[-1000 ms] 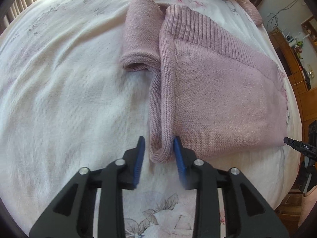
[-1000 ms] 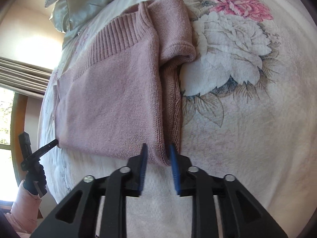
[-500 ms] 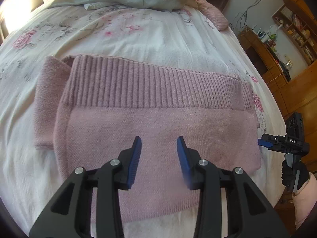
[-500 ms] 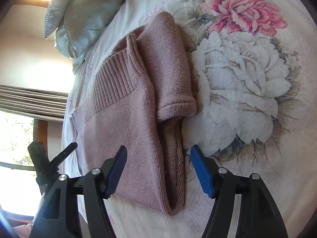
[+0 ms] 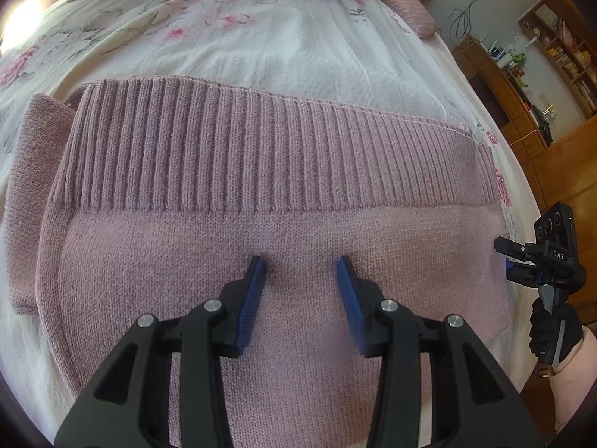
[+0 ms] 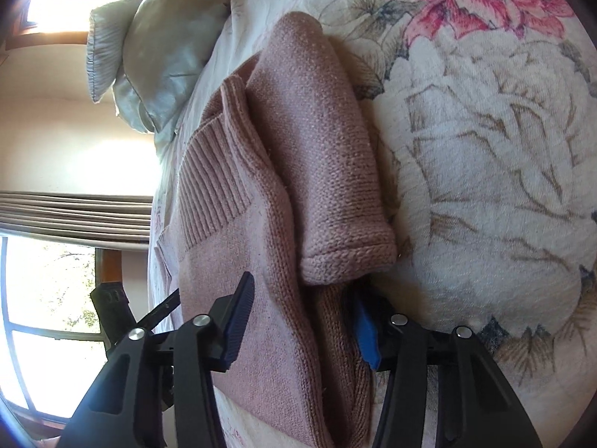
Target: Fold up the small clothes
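A pink knit sweater (image 5: 283, 201) lies folded in half on a floral bed sheet (image 5: 283, 44), its ribbed hem across the far side. My left gripper (image 5: 301, 265) hovers open over the middle of the folded body with nothing between its blue pads. In the right wrist view the same sweater (image 6: 283, 343) runs up the frame, a short sleeve (image 6: 328, 171) folded on top. My right gripper (image 6: 304, 295) stands open astride the sweater's folded side edge, one finger over the body and the other tucked beside the edge below the sleeve cuff. The right gripper (image 5: 511, 261) also shows at the sweater's right end.
Pale blue-grey pillows (image 6: 156, 48) lie at the head of the bed. A pink bolster (image 5: 406, 11) rests at the far right corner. Wooden shelves and cabinets (image 5: 541, 74) stand beyond the bed's right side. A window with curtains (image 6: 56, 224) is on the other side. A gloved hand (image 5: 552, 328) holds the right gripper.
Both grippers have let go of the sweater's near edge and opened. The left one moved in over the middle of the body; the right one advanced along the folded side edge toward the sleeve.
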Available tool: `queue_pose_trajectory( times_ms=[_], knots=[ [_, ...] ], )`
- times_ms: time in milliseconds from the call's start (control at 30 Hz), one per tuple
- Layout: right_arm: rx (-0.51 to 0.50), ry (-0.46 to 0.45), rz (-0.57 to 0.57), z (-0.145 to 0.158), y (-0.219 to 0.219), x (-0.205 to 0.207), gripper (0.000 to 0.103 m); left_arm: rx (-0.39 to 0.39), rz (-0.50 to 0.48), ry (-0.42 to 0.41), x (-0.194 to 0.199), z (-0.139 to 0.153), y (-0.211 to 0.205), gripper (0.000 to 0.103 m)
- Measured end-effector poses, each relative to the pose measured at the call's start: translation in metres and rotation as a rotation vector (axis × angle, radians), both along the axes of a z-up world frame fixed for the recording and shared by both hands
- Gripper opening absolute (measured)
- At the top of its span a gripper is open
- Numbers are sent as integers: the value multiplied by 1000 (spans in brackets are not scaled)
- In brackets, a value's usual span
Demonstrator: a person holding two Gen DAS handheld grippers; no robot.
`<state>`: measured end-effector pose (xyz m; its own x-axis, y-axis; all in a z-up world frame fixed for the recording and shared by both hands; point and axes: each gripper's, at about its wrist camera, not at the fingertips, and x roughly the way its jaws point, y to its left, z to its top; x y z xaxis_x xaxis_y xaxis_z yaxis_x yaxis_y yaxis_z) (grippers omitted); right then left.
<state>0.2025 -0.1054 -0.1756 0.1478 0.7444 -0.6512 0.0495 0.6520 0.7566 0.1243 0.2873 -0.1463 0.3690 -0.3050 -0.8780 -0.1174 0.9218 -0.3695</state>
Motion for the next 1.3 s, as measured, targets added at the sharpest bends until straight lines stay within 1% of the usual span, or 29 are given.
queue_pose_trajectory(
  times_ms=[33, 67, 133, 167, 267, 367, 500, 567, 667, 767, 833, 933, 1000, 1067, 1200, 1300],
  knots=[
    [2, -4, 2, 0, 1, 1, 49, -3, 3, 0, 0, -1, 0, 42],
    [0, -6, 4, 0, 3, 2, 40, -3, 2, 0, 0, -1, 0, 42],
    [-9, 0, -1, -3, 3, 2, 28, -2, -1, 0, 0, -1, 0, 42],
    [-1, 3, -10, -5, 1, 1, 26, -3, -2, 1, 0, -1, 1, 42],
    [2, 9, -27, -7, -3, -3, 22, -10, -6, 3, 1, -2, 1, 42],
    [-39, 0, -25, 3, -1, -4, 20, -17, -5, 7, 1, -2, 3, 42],
    [-75, -17, -28, 34, 9, -3, 18, -35, 12, 26, -1, 8, 10, 40],
    [-98, -48, -6, 57, 20, -1, 17, -53, 32, 2, -8, 18, 19, 40],
    [-146, -118, 62, 95, 52, 3, 17, -75, 59, -31, -22, 32, 35, 42],
    [-187, -189, 152, 126, 95, 5, 17, -74, 73, -54, -36, 44, 51, 42],
    [-198, -222, 216, 140, 126, 6, 17, -78, 88, -64, -44, 50, 64, 43],
    [-232, -261, 319, 151, 174, 2, 17, -79, 117, -77, -56, 57, 81, 44],
    [-264, -278, 387, 152, 206, -2, 17, -78, 137, -83, -62, 59, 93, 45],
    [-305, -284, 454, 147, 236, -7, 17, -84, 159, -83, -69, 59, 103, 45],
    [-388, -278, 567, 124, 288, -20, 18, -99, 192, -81, -78, 58, 120, 45],
    [-443, -258, 623, 103, 315, -27, 20, -104, 200, -77, -83, 56, 126, 45]
  ],
)
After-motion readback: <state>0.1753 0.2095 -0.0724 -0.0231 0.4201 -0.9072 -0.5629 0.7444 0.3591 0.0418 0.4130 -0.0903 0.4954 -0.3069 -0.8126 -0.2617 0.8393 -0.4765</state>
